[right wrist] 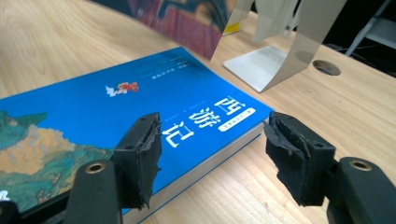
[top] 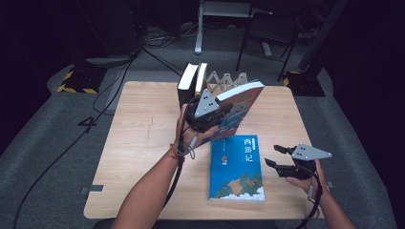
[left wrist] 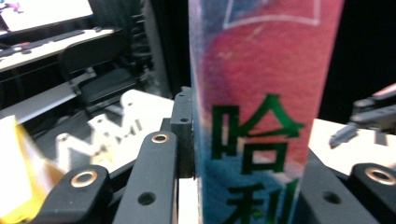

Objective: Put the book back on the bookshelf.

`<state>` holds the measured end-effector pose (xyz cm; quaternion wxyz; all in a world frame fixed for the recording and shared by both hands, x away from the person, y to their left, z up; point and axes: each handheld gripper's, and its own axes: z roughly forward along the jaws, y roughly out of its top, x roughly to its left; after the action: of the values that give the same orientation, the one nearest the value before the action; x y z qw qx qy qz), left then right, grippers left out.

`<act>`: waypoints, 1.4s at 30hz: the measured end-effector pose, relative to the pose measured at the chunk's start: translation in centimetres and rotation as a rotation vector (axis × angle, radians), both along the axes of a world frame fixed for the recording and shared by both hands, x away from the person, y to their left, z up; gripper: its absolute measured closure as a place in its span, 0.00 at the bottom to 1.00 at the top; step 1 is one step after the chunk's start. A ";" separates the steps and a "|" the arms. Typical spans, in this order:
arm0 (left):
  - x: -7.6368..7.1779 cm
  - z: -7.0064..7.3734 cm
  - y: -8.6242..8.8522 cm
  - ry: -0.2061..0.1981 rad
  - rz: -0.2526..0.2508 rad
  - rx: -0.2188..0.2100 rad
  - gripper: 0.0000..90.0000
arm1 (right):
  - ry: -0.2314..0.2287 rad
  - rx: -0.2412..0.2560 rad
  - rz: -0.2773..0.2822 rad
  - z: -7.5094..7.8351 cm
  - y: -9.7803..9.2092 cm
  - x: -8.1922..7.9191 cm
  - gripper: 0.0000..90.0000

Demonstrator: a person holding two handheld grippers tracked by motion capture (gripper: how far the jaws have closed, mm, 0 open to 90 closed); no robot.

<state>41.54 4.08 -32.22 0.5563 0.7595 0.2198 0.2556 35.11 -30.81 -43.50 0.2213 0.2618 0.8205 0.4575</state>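
Left gripper [top: 216, 113] clamped on the red-and-blue book [top: 241, 107], jaws pinching its spine edge; in the left gripper view the spine with green characters [left wrist: 261, 116] sits squeezed between the black jaws. Book is lifted and tilted, off the table [top: 143, 143], just beside the white zigzag book rack [top: 227, 80] at the far edge. Two books [top: 191, 81] stand upright at the rack's left end. Right gripper [top: 279, 156] has its jaws spread, holding nothing, hovering just right of the blue book [top: 237, 167], which lies flat on the table nearer the person than the rack. In the right gripper view the pads [right wrist: 140, 156] straddle the blue book's corner [right wrist: 196, 116], not touching it
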 end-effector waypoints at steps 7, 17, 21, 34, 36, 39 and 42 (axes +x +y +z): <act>1.1 0.2 1.8 0.006 0.094 -0.004 0.81 | 0.019 -0.041 0.022 -0.6 0.7 0.0 0.40; 2.6 -0.4 2.9 0.026 0.209 -0.008 0.81 | 0.035 -0.063 0.032 -1.1 1.1 0.0 0.40; 3.4 -1.1 2.5 0.038 0.251 0.000 0.81 | 0.039 -0.078 0.039 -1.2 1.3 0.0 0.40; 5.9 -2.5 0.6 0.060 0.365 -0.011 0.81 | 0.045 -0.092 0.047 -1.5 1.4 0.0 0.40; 6.3 -2.7 0.2 0.061 0.376 -0.016 0.81 | 0.038 -0.093 0.048 -1.5 1.4 0.0 0.40; 6.8 -2.9 -0.5 0.060 0.394 -0.023 0.81 | 0.038 -0.094 0.050 -1.5 1.4 -0.1 0.40; 7.2 -3.0 -1.1 0.048 0.410 -0.021 0.81 | 0.037 -0.096 0.052 -1.4 1.4 -0.1 0.40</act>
<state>48.69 3.02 -35.27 0.4954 0.6988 0.3854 0.3430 35.04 -29.44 -44.94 0.2065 0.2381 0.8519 0.4183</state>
